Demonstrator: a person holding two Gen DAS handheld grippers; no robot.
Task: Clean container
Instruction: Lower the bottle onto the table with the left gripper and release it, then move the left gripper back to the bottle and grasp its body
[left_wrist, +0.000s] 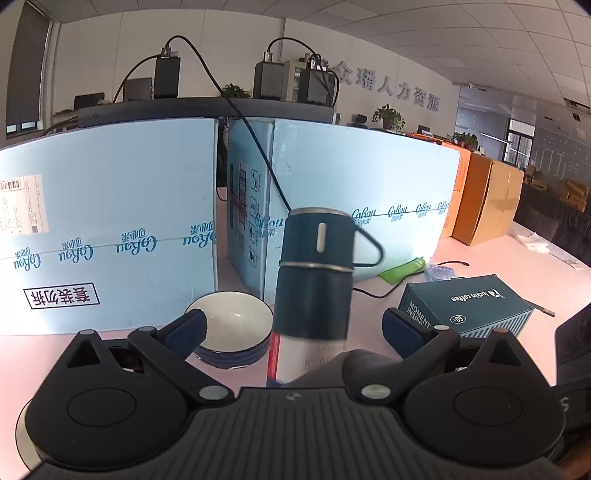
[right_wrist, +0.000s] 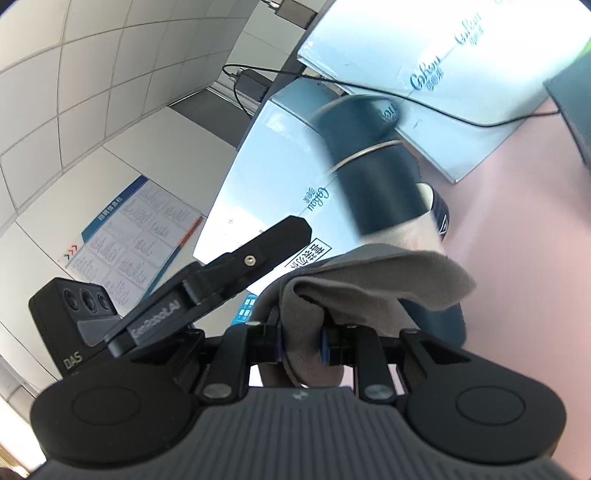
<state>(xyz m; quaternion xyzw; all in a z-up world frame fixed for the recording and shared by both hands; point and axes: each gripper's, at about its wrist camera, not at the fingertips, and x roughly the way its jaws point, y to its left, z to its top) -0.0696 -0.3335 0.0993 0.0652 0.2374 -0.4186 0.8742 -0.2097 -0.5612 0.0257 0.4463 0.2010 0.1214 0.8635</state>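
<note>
Here, right hand-held gripper (right_wrist: 301, 345) pinched on grey cloth (right_wrist: 369, 280); left hand-held gripper (left_wrist: 295, 328) wide, empty.

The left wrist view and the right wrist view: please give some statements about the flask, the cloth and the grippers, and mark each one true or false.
1. The left gripper is open, its pads clear of the dark blue flask. True.
2. The right gripper is empty. False: it is shut on a grey cloth.
3. The bowl has a white inside. True.
4. The flask's cap is off. False: the cap is on.
</note>
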